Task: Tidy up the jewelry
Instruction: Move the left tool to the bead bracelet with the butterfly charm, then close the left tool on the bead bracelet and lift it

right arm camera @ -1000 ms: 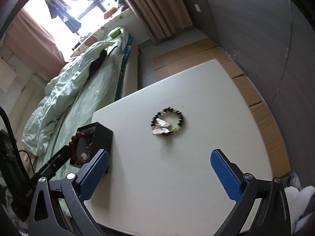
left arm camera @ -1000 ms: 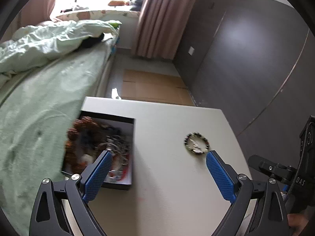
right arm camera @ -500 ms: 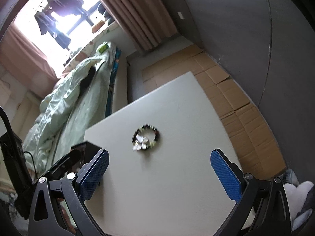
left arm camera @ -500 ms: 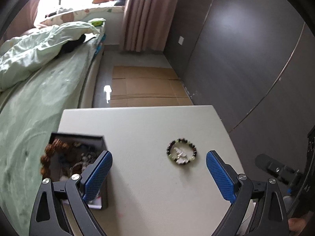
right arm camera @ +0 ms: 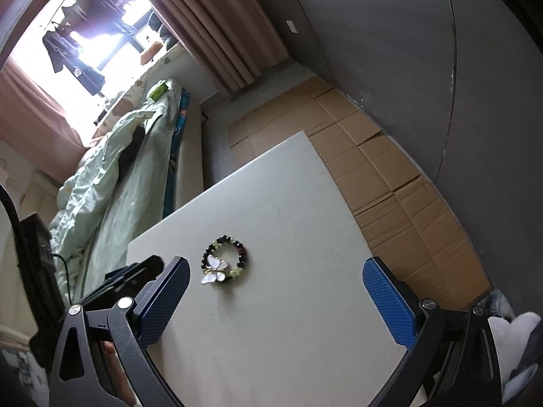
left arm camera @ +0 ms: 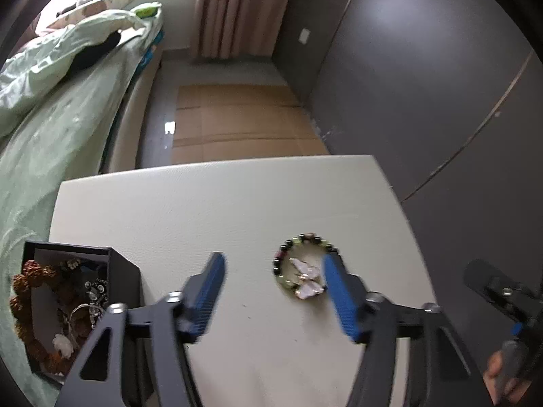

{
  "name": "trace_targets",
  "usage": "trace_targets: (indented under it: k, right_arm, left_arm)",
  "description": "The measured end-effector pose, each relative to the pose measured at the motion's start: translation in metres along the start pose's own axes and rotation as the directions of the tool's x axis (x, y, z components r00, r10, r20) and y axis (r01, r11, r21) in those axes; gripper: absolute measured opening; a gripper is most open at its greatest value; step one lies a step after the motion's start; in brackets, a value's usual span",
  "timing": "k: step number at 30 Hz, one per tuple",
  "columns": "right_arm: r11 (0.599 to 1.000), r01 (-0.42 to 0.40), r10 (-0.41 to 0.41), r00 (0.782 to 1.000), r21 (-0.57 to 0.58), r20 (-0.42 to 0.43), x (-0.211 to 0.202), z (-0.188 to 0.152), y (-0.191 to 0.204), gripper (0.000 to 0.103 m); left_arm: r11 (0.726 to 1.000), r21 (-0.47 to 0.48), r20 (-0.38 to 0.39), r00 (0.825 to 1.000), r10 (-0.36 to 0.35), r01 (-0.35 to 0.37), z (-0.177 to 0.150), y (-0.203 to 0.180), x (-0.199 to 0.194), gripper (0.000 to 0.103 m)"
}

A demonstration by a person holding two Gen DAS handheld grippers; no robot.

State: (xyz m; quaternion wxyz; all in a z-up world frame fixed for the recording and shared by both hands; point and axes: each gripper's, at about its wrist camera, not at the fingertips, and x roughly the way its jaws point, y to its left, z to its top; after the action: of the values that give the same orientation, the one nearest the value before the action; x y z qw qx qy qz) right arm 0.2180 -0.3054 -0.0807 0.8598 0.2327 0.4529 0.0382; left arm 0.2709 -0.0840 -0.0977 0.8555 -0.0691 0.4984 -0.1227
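No legible writing anywhere. One dark-and-green beaded bracelet with a white butterfly charm (left arm camera: pixel 303 269) flat on the white table (left arm camera: pixel 237 196). One black open box of jewelry (left arm camera: pixel 64 305) at left, nearer the frame edge than before. Left gripper (left arm camera: pixel 273 279) closing, bracelet between unpressed pads. Right gripper (right arm camera: pixel 276 291) wide apart, empty.

A bed with pale green rumpled bedding (left arm camera: pixel 51 125) fills the left of the left wrist view, a black cloth (left arm camera: pixel 93 56) lying on it. Pink pleated curtains (left arm camera: pixel 234 10) hang at upper centre. Flattened brown cardboard sheets (left arm camera: pixel 237 118) cover the floor in the middle, beside a dark grey wall (left arm camera: pixel 424 68) on the right. A bright window (right arm camera: pixel 91 23) sits upper left in the right wrist view.
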Motion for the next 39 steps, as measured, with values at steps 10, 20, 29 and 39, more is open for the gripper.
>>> trace_targets:
  k: [10,20,29,39]
  right_arm:
    - [0.999,0.003,-0.002,1.000,0.043,-0.019,0.015,0.012,-0.006,0.103]
    - [0.995,-0.008,0.012,0.999,0.103,-0.037,0.024,0.012,-0.013,0.103]
    - [0.994,-0.004,0.008,0.999,0.105,-0.041,0.023,0.010,-0.014,0.103]
    - [0.996,-0.014,0.018,0.999,0.084,-0.047,0.025,0.012,-0.009,0.103]
  left_arm:
    - [0.998,0.036,-0.075,0.996,0.048,-0.045,0.001,0.002,0.040,0.031]
    - [0.990,0.115,-0.093,0.992,0.089,-0.078,-0.007,-0.012,0.052,0.021]
    - [0.970,0.222,-0.098,0.988,0.122,-0.098,-0.015,-0.024,0.052,0.021]
    - [0.991,0.132,-0.091,0.995,0.047,-0.035,-0.012,-0.009,0.047,0.007]
